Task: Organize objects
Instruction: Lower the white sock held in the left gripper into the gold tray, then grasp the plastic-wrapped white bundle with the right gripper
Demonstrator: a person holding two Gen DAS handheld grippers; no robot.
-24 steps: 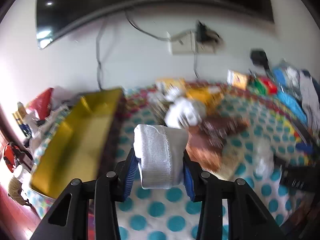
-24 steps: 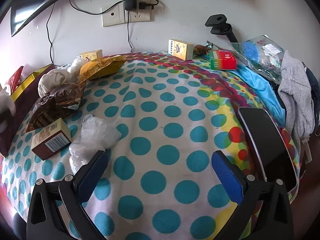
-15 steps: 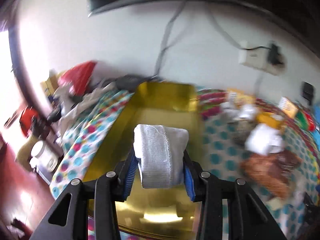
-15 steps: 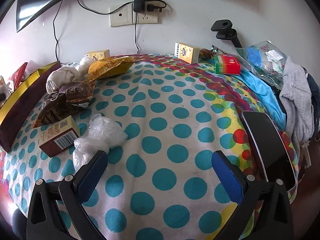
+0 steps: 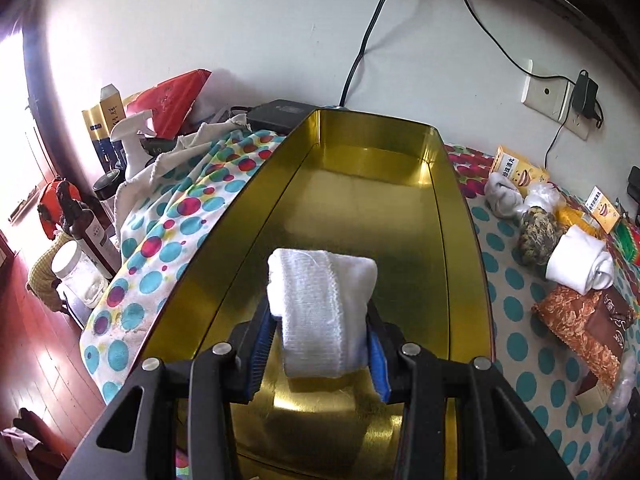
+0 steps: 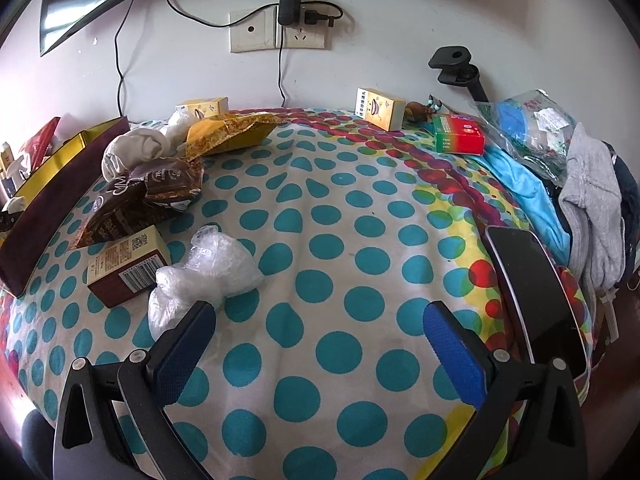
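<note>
My left gripper is shut on a rolled white sock, held above the inside of a long gold tin box. The box's floor under the sock is bare. In the right wrist view that box lies at the far left of the dotted cloth. My right gripper is open above the cloth with nothing between its fingers. A crumpled clear plastic bag lies just beyond its left finger, beside a small brown carton.
Right of the box lie another rolled white sock, brown snack bags, a yellow packet and small yellow cartons. A black phone and clothes sit at the right. Bottles crowd the box's left side.
The left gripper has swung left with the sock, from over the dotted cloth to over the gold box. The right gripper has barely shifted.
</note>
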